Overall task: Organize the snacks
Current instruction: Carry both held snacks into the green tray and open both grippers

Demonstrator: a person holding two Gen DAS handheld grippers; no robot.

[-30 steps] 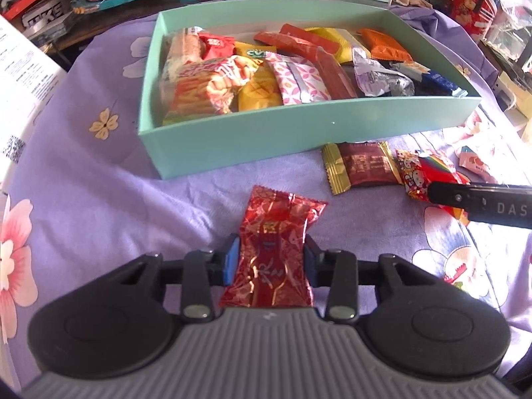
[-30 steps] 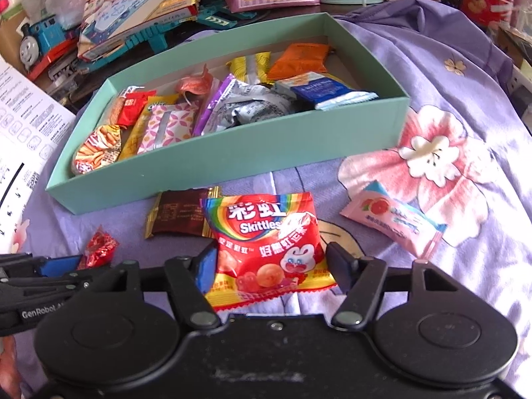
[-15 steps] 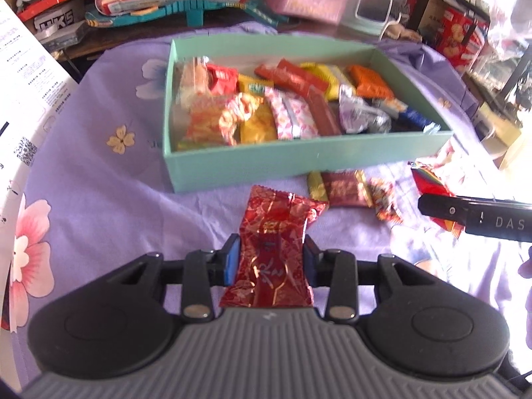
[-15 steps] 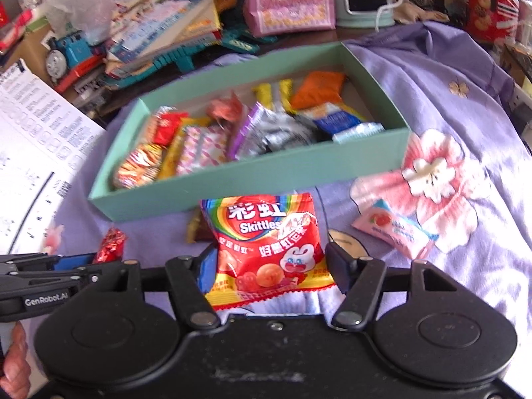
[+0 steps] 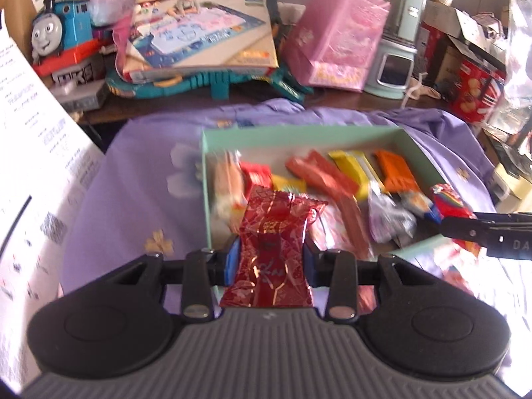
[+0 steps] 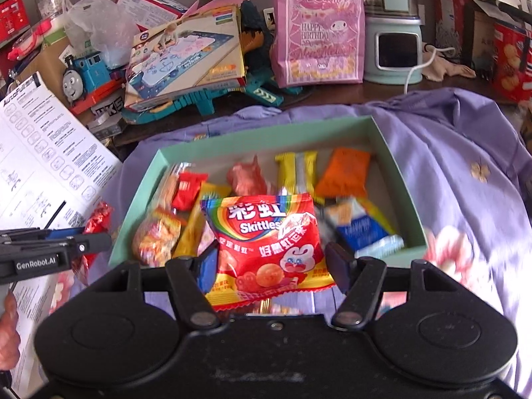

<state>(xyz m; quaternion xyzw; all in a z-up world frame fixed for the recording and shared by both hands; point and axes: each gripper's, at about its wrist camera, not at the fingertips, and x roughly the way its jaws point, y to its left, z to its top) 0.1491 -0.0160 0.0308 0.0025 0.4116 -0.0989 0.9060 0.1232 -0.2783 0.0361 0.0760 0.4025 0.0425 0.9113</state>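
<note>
Holding both tongs above the green box point(image 6: 404, 186) of snacks, I see my left gripper point(image 5: 270, 261) clamped on a red candy wrapper point(image 5: 272, 252) and my right gripper point(image 6: 271, 266) clamped on a Skittles bag point(image 6: 266, 249).

you can read "skittles" on the rainbow candy packet point(image 6: 266, 232), under two large chinese characters. the side of the left gripper point(image 6: 36, 259) at the picture's edge says "genrobot.ai". the pink paper bag point(image 6: 316, 30) at the back carries "happy birthday". in the left wrist view, the right gripper's finger point(image 5: 492, 239) shows only "da" before the frame cuts it off.
</note>
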